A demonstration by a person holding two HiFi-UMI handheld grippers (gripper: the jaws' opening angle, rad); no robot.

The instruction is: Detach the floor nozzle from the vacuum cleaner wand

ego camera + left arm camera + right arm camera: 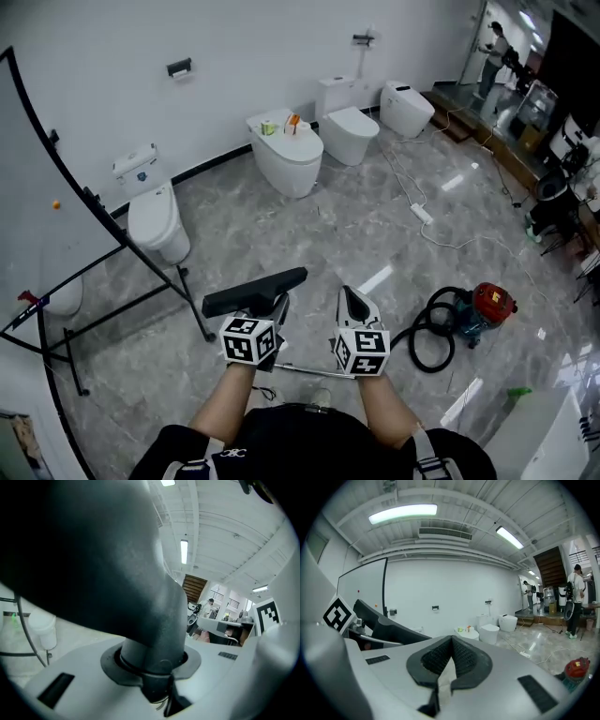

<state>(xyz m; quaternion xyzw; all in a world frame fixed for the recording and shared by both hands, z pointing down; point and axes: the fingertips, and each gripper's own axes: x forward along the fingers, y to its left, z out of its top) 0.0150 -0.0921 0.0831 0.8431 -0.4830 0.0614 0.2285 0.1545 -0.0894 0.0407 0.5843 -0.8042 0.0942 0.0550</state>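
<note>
The black floor nozzle (255, 291) is held up clear of the grey marble floor (328, 225) of a toilet showroom, just in front of the person. It is gripped by its neck in the left gripper (277, 304), whose fingers (108, 666) are closed about halfway onto that dark round neck. The neck has been chosen, it seems, because it is the one narrow part the pads can clamp, and it is the end where the joint to the wand has to part.

The right gripper (352, 298) is carried just to the right of the nozzle. Its fingers (466, 660) are pressed together with nothing between them, so this hand is judged free to take the other half of the joint.

The nozzle's long axis is laid across the scene, left to right, with the right end slightly farther off. The neck is pointed back toward the person, into the left fingers.

A thin silver tube (309, 370), apparently the wand, is seen below and between the two grippers. Whether it is joined to the neck cannot be told. The red vacuum canister (489, 306) and its coiled black hose (428, 335) are left on the floor to the right, well apart from the nozzle.
</note>
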